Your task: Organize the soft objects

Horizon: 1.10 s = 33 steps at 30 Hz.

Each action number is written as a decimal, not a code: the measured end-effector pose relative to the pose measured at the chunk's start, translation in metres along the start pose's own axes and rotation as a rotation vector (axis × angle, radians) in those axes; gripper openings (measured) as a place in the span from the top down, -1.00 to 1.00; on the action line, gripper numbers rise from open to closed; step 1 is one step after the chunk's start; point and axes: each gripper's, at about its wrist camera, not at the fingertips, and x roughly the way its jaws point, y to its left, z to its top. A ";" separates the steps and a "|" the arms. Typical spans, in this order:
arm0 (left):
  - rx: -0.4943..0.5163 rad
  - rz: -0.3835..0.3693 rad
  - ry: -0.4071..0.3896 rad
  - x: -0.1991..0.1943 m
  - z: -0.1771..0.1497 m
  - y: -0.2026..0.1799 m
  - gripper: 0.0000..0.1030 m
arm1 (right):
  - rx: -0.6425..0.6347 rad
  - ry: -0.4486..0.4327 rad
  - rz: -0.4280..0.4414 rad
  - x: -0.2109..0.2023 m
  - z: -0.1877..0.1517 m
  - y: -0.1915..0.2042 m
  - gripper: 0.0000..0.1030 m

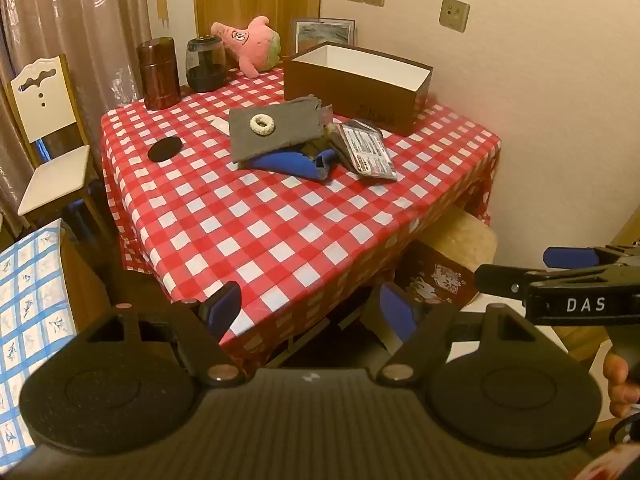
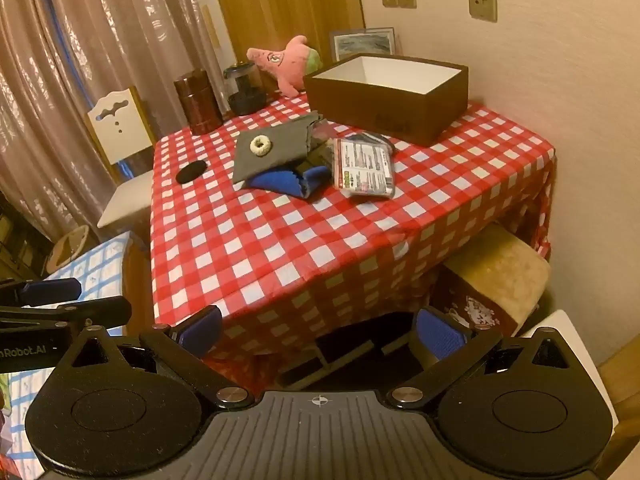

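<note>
A red-checked table (image 1: 280,232) (image 2: 304,236) holds a pile of soft things: a grey cloth (image 1: 272,132) (image 2: 276,152) with a white scrunchie (image 1: 262,124) (image 2: 261,145) on it, a blue cloth (image 1: 296,162) (image 2: 288,182) under it, and a plastic packet (image 1: 368,150) (image 2: 364,168). A brown open box (image 1: 356,84) (image 2: 388,92) stands behind them. A pink plush (image 1: 248,42) (image 2: 286,60) lies at the far edge. My left gripper (image 1: 314,310) and right gripper (image 2: 320,332) are both open and empty, before the table's near edge.
Two dark jars (image 1: 158,74) (image 1: 206,64) and a black disc (image 1: 164,149) are on the table's left. A white chair (image 1: 48,132) stands left. A padded stool (image 2: 500,280) sits under the table's right side. A blue-patterned surface (image 1: 28,312) is at near left.
</note>
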 end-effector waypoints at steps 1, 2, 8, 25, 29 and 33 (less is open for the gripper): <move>-0.003 -0.002 0.003 0.000 0.000 0.000 -0.45 | -0.001 0.001 -0.003 0.000 0.000 0.000 -1.00; -0.003 -0.003 0.004 0.000 0.000 0.000 -0.45 | -0.003 0.001 -0.004 0.000 0.000 0.000 -1.00; -0.005 -0.008 0.004 0.001 0.000 0.001 -0.45 | -0.004 0.002 -0.004 0.000 0.000 -0.001 -1.00; -0.004 0.000 0.005 0.000 0.000 0.000 -0.45 | -0.004 0.000 0.000 -0.002 -0.002 0.001 -1.00; -0.004 -0.002 0.005 0.001 0.000 0.000 -0.45 | -0.004 0.001 0.000 -0.002 -0.002 0.002 -1.00; -0.005 -0.002 0.005 0.000 0.000 0.000 -0.45 | -0.003 0.001 0.001 -0.002 -0.002 0.002 -1.00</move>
